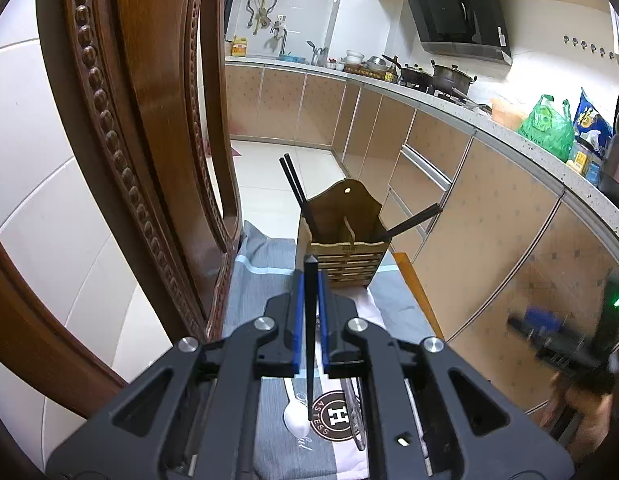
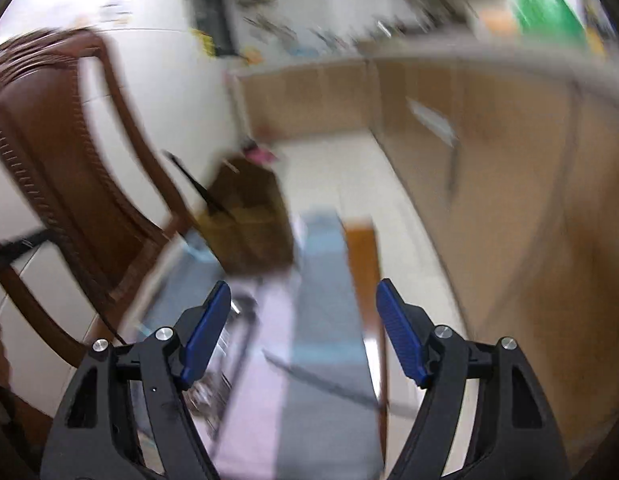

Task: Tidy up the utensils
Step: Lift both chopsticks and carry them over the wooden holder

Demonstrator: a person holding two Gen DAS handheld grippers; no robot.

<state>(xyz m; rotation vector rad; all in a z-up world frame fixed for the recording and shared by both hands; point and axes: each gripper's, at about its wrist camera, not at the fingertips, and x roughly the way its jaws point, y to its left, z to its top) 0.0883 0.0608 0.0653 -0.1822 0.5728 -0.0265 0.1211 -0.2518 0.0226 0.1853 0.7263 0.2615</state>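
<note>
My left gripper (image 1: 310,280) is shut on a black chopstick (image 1: 310,332), held upright a short way in front of the wooden utensil holder (image 1: 343,258). The holder has two compartments; black chopsticks (image 1: 295,186) lean out of the left one and another pair (image 1: 413,220) out of the right. A white spoon (image 1: 295,416) and a metal utensil (image 1: 357,412) lie on the cloth below the gripper. My right gripper (image 2: 303,304) is open and empty; its view is blurred, with the holder (image 2: 249,216) ahead left and a dark chopstick (image 2: 321,380) on the cloth.
A carved wooden chair back (image 1: 149,140) stands close on the left. The grey and pink cloth (image 1: 265,268) covers a narrow wooden table (image 1: 413,280). Kitchen cabinets (image 1: 489,240) run along the right. The right gripper shows blurred at the right edge (image 1: 557,340).
</note>
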